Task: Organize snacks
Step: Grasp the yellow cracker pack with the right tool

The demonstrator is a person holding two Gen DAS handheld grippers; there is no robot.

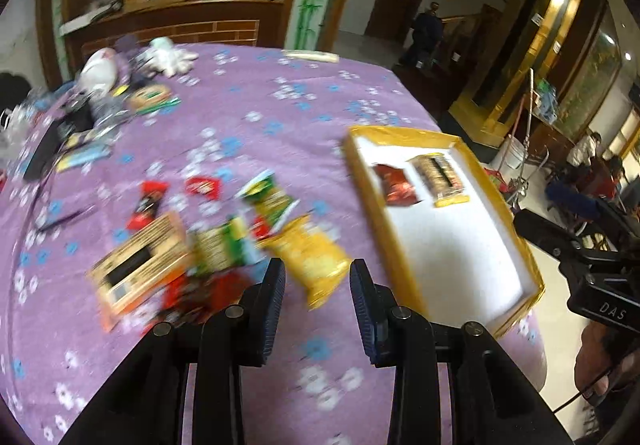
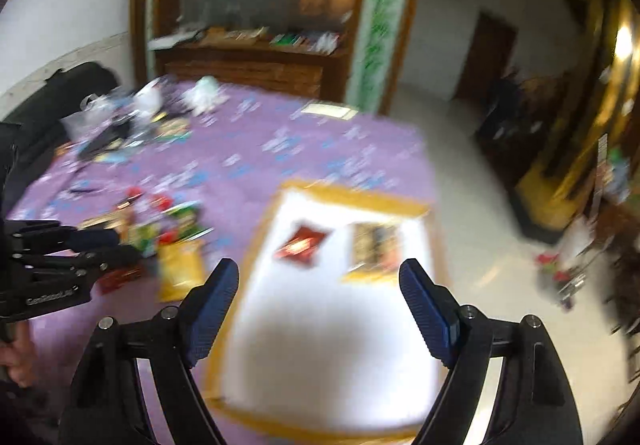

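Two packets in tray: red packet (image 1: 398, 185) and biscuit pack (image 1: 440, 175), long axes along yellow-rimmed tray (image 1: 404, 261).
Loose snacks: yellow bag (image 1: 316, 259) on purple surface (image 1: 260, 117), left of tray.
Left gripper (image 1: 318, 273): narrow gap, empty.
Right gripper (image 2: 320, 281): apart, empty.

You have one shallow box (image 1: 400, 257) with yellow walls and a white floor. Two snack packs lie inside it: one dark red foil pack (image 1: 396, 187) and one clear pack of brown biscuits with a yellow end (image 1: 440, 177).

Outside the box, on the one purple cloth with little blue and white flowers (image 1: 260, 101), you have a loose pile of snacks. In it you can count one yellow bag (image 1: 312, 257), two green bags (image 1: 270, 197) and one flat orange card pack (image 1: 140, 265). There are also a few small red packs (image 1: 202, 187), but they blur, so you cannot count them for sure.
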